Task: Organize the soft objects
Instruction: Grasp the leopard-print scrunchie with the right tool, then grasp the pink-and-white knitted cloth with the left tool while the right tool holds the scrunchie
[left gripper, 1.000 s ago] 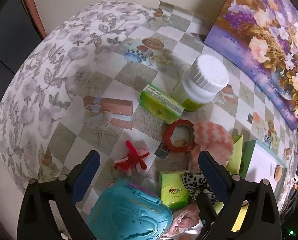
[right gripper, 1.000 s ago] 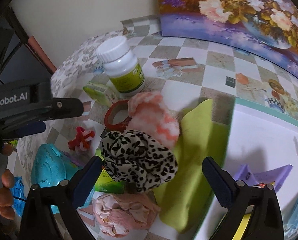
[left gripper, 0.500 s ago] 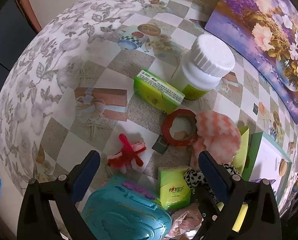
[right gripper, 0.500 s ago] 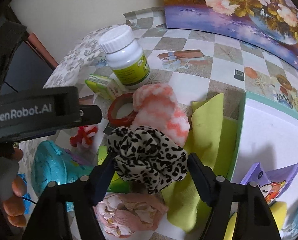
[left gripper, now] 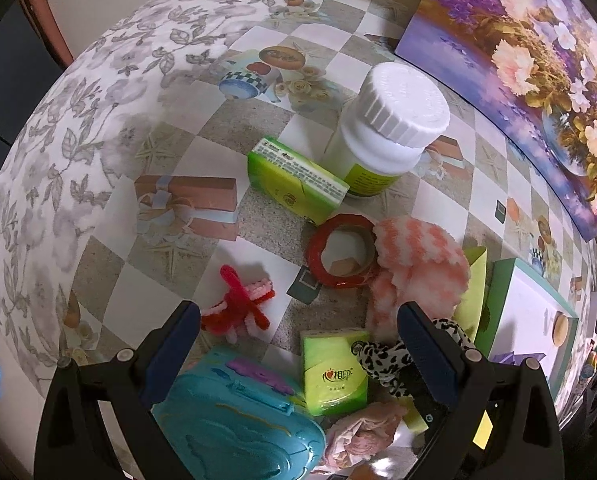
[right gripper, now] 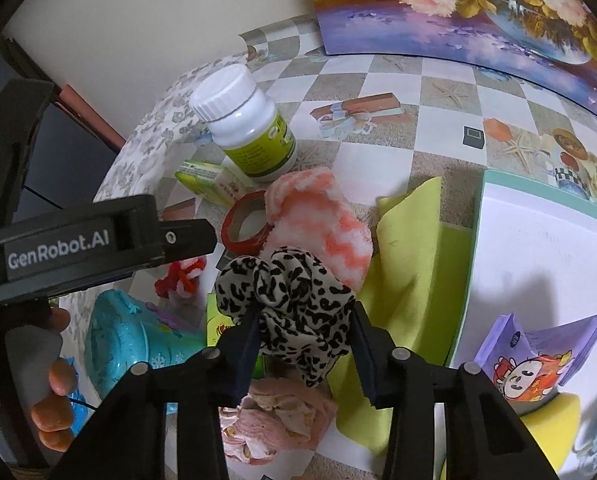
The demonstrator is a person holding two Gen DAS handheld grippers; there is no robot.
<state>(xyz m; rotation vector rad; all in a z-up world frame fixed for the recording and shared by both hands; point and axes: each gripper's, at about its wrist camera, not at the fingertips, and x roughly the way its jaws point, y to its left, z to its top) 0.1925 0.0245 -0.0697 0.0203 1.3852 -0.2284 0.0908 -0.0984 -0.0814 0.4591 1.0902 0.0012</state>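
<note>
The right gripper has its jaws closing on the leopard-print scrunchie, pads pressing its sides, above a pink scrunchie on the tablecloth. The left gripper hangs wide open over a tissue pack (nothing between its pads). Rightward, a teal-rimmed box holds a purple cartoon packet. Farther back stands a capped white bottle.

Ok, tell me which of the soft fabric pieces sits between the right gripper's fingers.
The leopard-print scrunchie: the right gripper is closing around it, while the pink scrunchie and striped fluffy sock lie untouched.
</note>
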